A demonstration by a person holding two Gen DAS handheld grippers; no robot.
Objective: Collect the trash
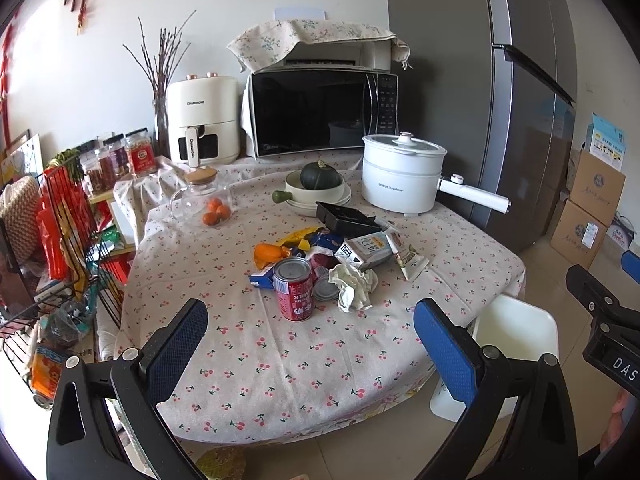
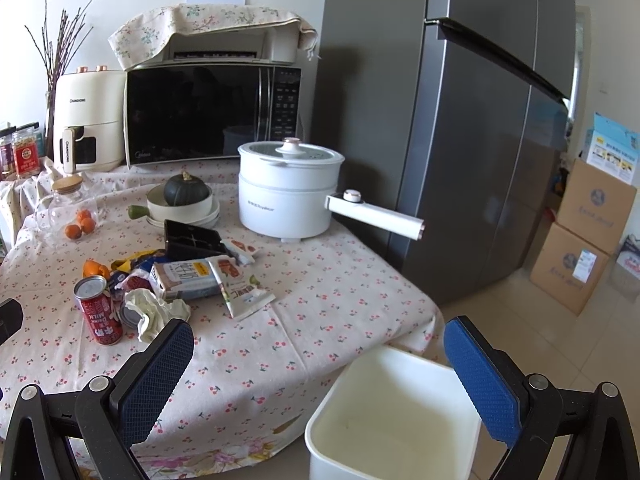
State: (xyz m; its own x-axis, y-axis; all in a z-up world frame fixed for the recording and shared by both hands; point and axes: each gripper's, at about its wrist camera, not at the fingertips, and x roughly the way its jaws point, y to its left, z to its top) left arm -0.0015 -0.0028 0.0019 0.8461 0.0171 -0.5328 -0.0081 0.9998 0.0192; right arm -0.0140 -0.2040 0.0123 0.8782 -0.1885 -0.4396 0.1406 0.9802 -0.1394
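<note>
A heap of trash lies mid-table: a red drink can (image 1: 294,290) (image 2: 98,308) standing upright, a crumpled white tissue (image 1: 354,285) (image 2: 154,310), a grey milk carton (image 1: 366,251) (image 2: 186,278), a flat snack pouch (image 1: 410,258) (image 2: 242,290), a black plastic tray (image 1: 346,216) (image 2: 192,240) and coloured wrappers (image 1: 298,242). An empty white bin (image 2: 394,416) (image 1: 516,334) stands on the floor by the table's right edge. My left gripper (image 1: 310,344) hovers open in front of the can. Open too, my right gripper (image 2: 320,364) hangs above the table corner and the bin.
Behind the trash stand a white electric pot (image 1: 404,174) with a long handle, a bowl holding a green squash (image 1: 320,182), a glass jar (image 1: 200,194) beside small oranges, a microwave (image 1: 322,114) and an air fryer. A grey fridge (image 2: 480,120) and cardboard boxes (image 2: 580,248) are on the right.
</note>
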